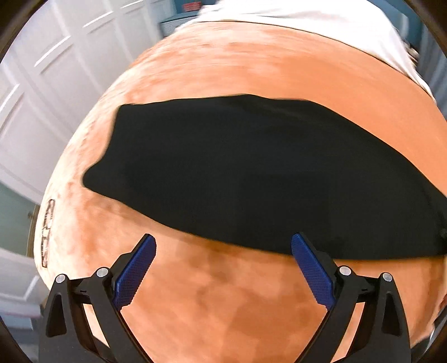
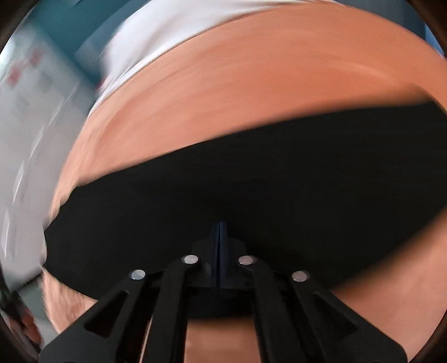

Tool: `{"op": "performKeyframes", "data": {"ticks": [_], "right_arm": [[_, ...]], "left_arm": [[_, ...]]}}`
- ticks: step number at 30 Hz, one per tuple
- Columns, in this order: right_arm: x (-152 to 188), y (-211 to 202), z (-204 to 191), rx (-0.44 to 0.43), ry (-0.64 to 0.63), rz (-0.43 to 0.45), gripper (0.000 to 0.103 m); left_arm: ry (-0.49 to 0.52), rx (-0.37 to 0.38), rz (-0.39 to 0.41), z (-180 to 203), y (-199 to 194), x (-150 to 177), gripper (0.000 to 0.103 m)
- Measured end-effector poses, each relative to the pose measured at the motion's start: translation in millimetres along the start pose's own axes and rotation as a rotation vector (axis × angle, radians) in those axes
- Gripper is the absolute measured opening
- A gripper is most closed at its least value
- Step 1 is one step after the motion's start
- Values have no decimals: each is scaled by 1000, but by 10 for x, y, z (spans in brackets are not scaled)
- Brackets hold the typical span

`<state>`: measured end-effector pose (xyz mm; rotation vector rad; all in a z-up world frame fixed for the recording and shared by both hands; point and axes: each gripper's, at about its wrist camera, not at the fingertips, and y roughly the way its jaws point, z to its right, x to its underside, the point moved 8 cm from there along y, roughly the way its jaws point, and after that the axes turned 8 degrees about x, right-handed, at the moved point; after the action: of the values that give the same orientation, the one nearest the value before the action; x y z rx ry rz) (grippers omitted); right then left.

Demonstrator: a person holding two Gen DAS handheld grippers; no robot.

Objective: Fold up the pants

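Black pants (image 1: 251,178) lie spread across an orange blanket (image 1: 223,301) on a bed. My left gripper (image 1: 223,245) is open and empty, hovering just short of the pants' near edge; its blue pads (image 1: 137,273) stand wide apart. In the right wrist view the pants (image 2: 251,201) stretch across the frame. My right gripper (image 2: 220,226) has its jaws pressed together over the black cloth; whether cloth sits between them is hidden by the dark fabric. The right wrist view is motion-blurred.
A white sheet (image 1: 307,25) covers the far end of the bed. White panelled doors (image 1: 56,69) stand to the left. The blanket's left edge (image 1: 47,231) carries a small label. A blurred white cabinet (image 2: 28,125) is at the left in the right wrist view.
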<state>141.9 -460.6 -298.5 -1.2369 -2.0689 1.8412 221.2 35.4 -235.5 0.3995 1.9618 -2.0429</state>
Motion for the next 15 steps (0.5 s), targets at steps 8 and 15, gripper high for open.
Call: {"op": "performKeyframes", "data": {"ticks": [8,15], "right_arm": [[-511,-587,1165,190,98,115,19],[-560,-65,1493,91,191,6,42]], "left_arm": [[170,34,-55,1362,-26,276,96],[304,42,-31,2355,-166,216,96]]}}
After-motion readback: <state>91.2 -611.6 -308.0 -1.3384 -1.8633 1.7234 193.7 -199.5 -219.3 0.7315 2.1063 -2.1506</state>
